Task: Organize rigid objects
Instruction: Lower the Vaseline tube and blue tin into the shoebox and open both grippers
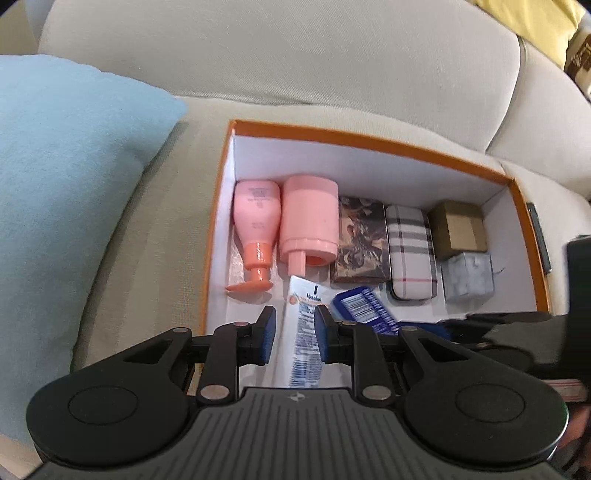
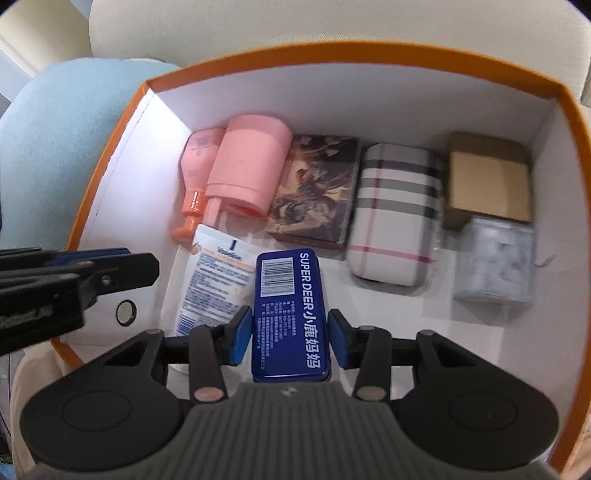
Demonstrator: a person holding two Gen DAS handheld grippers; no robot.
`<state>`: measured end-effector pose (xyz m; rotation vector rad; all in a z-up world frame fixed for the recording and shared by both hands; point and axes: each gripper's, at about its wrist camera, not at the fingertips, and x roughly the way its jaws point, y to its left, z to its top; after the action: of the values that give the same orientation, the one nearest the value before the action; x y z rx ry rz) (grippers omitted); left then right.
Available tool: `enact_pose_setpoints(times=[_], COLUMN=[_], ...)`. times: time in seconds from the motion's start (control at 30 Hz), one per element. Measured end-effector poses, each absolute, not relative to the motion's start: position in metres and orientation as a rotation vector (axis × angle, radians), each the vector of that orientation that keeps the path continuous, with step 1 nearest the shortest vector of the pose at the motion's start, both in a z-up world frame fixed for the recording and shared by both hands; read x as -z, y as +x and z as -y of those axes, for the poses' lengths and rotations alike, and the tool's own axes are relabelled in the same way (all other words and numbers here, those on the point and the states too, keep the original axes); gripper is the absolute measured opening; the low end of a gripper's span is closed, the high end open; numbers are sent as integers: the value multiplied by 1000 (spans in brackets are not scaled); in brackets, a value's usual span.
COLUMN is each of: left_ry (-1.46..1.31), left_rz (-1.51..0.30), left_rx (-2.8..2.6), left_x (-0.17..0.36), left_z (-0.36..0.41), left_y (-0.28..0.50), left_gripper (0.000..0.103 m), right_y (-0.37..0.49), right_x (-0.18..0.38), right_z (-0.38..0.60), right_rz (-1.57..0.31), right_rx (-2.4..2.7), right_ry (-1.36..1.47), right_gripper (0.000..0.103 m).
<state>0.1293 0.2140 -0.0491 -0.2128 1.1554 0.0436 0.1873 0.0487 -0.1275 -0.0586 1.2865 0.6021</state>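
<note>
An orange-rimmed white box [image 1: 369, 142] [image 2: 332, 55] sits on a beige sofa. Along its far side lie a pink pump bottle [image 1: 256, 218] [image 2: 197, 151], a pink cup [image 1: 310, 218] [image 2: 247, 162], a dark printed box [image 1: 360, 240] [image 2: 314, 188], a plaid case [image 1: 410, 251] [image 2: 395, 214], a brown carton [image 1: 460, 227] [image 2: 487, 177] and a grey cube [image 1: 467, 275] [image 2: 495, 258]. My left gripper [image 1: 294, 334] is open with a white Vaseline tube [image 1: 303, 332] [image 2: 214, 280] between its fingers. My right gripper [image 2: 290, 338] is open around a blue Super Deer tin [image 2: 290, 314] [image 1: 364, 306], pads just apart from it.
A light blue cushion [image 1: 74, 184] [image 2: 55, 129] lies left of the box. The sofa backrest [image 1: 295, 48] rises behind. A dark flat object [image 1: 539, 236] lies on the seat right of the box. A yellow cushion [image 1: 532, 22] is at the far right.
</note>
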Motion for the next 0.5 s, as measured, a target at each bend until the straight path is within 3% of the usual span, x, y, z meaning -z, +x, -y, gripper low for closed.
enact_pose_setpoints(times=[0.5], left_ry=[-268], left_rz=[-1131], left_rx=[-5], left_x=[50], left_z=[-223], left_y=[128], left_gripper=[27], right_y=[180], right_x=[131], right_z=[-69], right_rz=[-1327], right_rx=[-594], right_ry=[-80], right_gripper=[45])
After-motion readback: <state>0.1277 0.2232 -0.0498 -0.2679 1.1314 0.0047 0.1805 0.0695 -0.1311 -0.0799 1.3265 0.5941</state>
